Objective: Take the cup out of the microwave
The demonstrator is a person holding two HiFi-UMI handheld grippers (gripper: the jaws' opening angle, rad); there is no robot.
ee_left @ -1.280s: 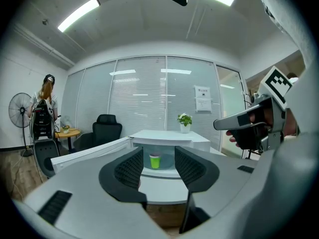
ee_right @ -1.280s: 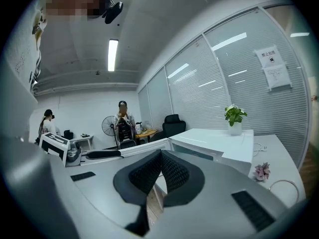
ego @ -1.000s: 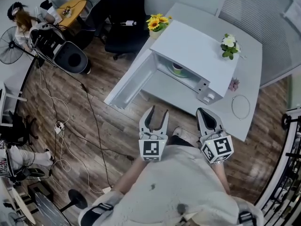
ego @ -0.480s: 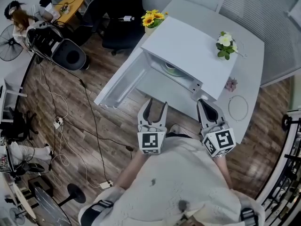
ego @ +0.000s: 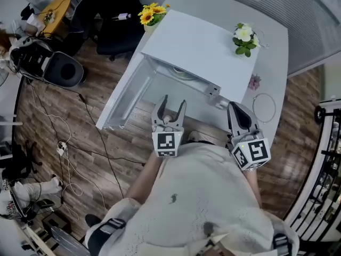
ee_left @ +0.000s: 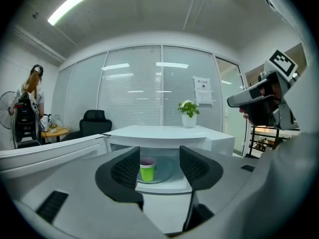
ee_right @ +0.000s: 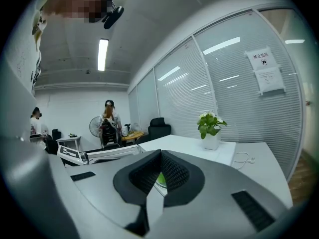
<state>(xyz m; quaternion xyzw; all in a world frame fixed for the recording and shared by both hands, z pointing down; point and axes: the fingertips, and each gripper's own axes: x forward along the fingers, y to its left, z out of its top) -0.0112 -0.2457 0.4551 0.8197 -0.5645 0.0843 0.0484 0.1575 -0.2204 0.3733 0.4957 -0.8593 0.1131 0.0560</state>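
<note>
A green cup with a purple rim stands on the glass turntable inside the white microwave. Its door hangs open to the left. In the head view the microwave's top hides the cup. My left gripper is in front of the opening and points at the cup. Its jaws are opening, and nothing is between them. My right gripper is shut and empty, near the microwave's control side. A sliver of the green cup shows past its jaws.
The microwave sits on a white table with a sunflower pot, a white-flower pot, a small pink flower and a cable loop. A black chair stands behind the door. A person stands far left.
Both grippers have moved forward toward the microwave's opening. The left jaws stand wider apart than before. The right jaws stay shut.
</note>
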